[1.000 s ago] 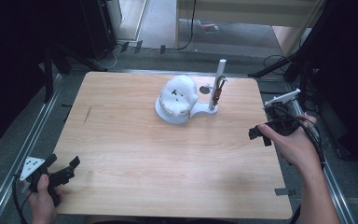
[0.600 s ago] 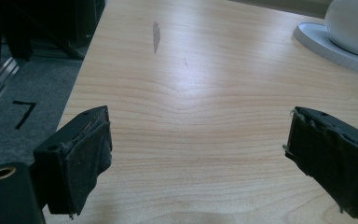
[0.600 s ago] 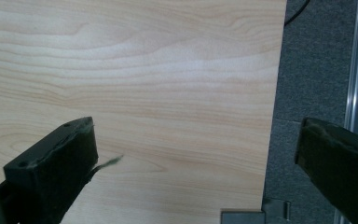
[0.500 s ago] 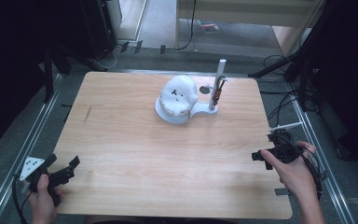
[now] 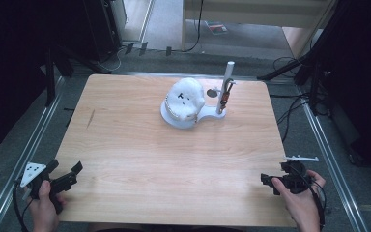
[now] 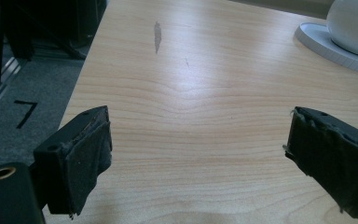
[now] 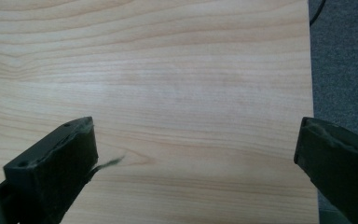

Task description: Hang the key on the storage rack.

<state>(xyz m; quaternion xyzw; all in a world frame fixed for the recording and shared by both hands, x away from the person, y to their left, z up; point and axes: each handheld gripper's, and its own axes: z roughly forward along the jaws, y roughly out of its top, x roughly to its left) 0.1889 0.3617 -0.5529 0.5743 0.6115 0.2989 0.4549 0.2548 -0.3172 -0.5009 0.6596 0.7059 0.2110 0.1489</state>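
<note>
A white dome point(image 5: 186, 99) with small dark marks sits on a flat white base point(image 5: 207, 116) at the back middle of the wooden table point(image 5: 174, 164). A thin white post point(image 5: 228, 77) rises from the base's right end, with a small reddish piece hanging on it. My left gripper point(image 5: 72, 175) hovers at the near left corner, open and empty. My right gripper point(image 5: 276, 176) is at the near right corner, also open and empty. In the left gripper view the left gripper point(image 6: 198, 158) faces bare wood, with the dome point(image 6: 354, 23) far off. The right gripper point(image 7: 196, 158) looks down on bare wood.
A small dark disc point(image 5: 211, 92) lies on the table just behind the base. A dark streak point(image 5: 90, 118) marks the wood at the left. Metal rails point(image 5: 328, 154) run along both sides of the table, with cables point(image 5: 290, 113) on the grey floor at the right.
My right gripper has come back from the table's right edge to the near right corner. The left gripper and the dome have stayed put.
</note>
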